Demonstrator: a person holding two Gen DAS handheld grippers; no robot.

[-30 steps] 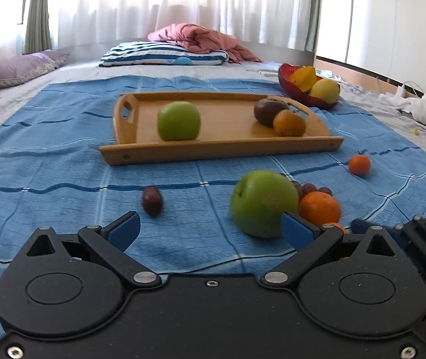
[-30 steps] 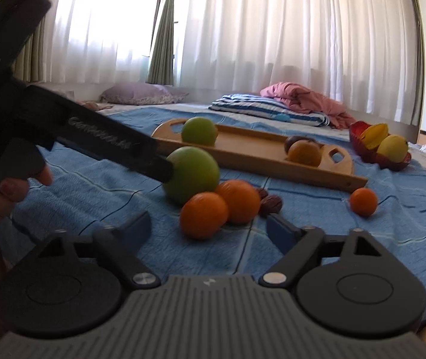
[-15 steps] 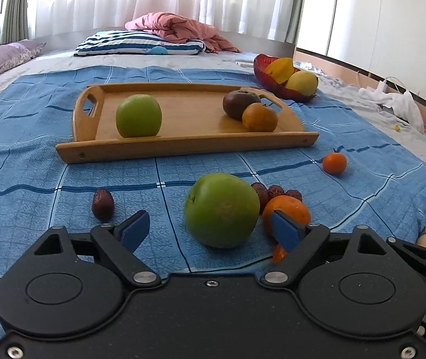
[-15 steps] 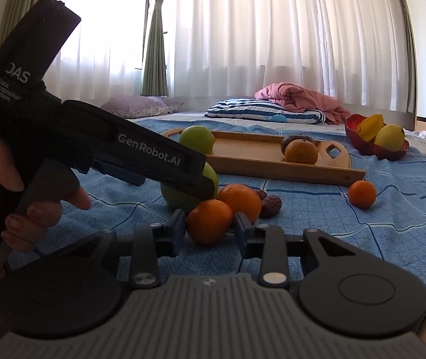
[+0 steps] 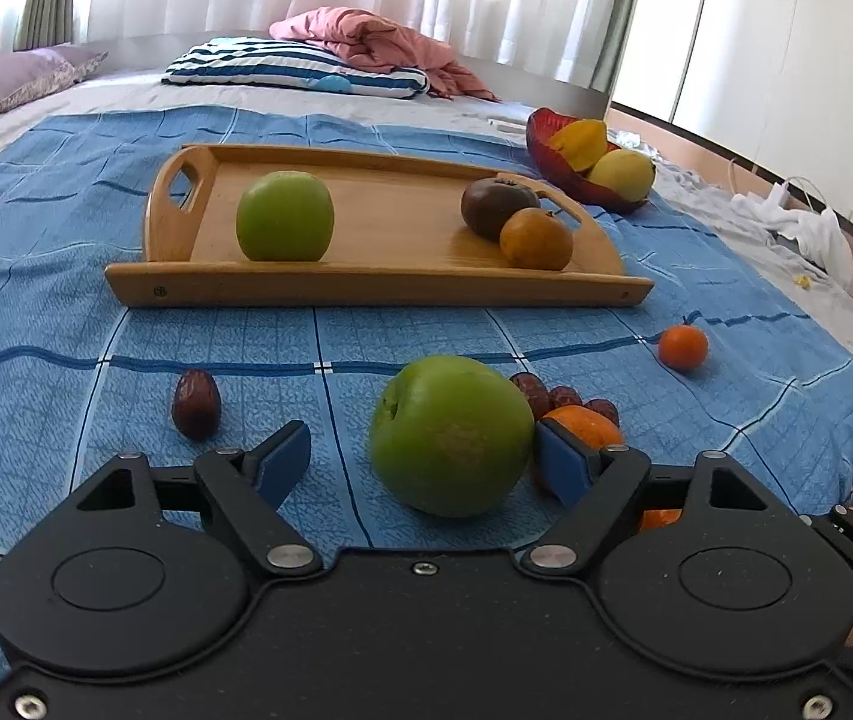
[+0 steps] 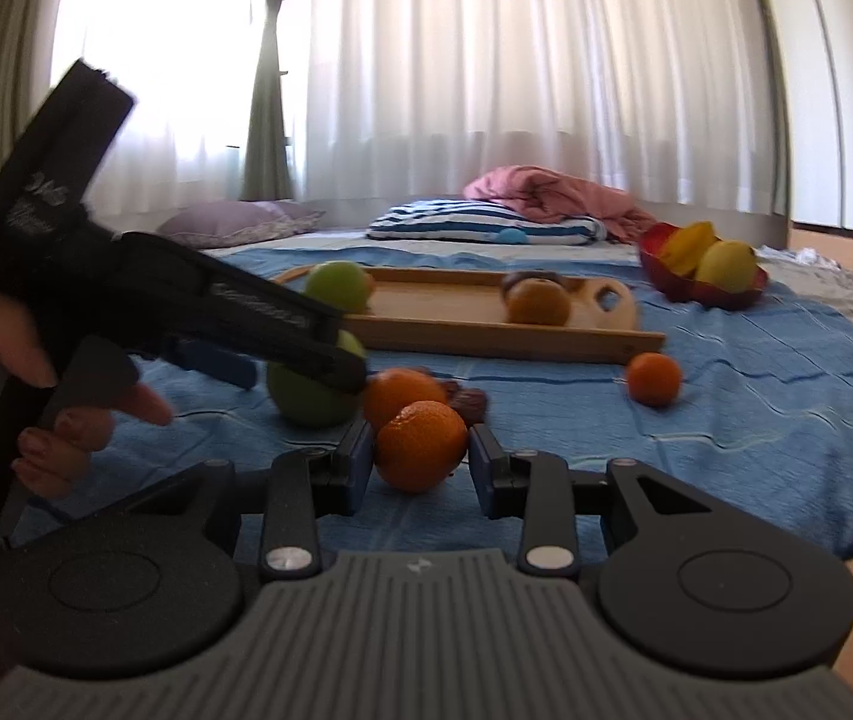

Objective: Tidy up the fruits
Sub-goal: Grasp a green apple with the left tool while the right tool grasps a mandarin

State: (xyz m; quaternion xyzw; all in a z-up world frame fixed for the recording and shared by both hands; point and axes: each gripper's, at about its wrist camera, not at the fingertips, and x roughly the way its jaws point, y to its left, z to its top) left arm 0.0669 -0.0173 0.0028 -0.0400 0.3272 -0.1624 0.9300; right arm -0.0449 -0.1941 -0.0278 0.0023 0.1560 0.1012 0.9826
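Observation:
A large green apple lies on the blue blanket between the fingers of my left gripper. Its jaws are closing: the right pad is at the apple's side and the left pad still stands off it. My right gripper is shut on a small orange. Just behind it sit a second orange and a few dark dates. The wooden tray beyond holds a green apple, a brown fruit and an orange.
A lone date lies left of the apple and a small orange sits to the right. A red bowl with yellow fruit stands at the back right. Pillows and a pink blanket lie at the far end. A hand holds the left gripper.
The right gripper's jaws closed onto the small orange. The left gripper shifted so the green apple sits between its fingers, and its jaws narrowed.

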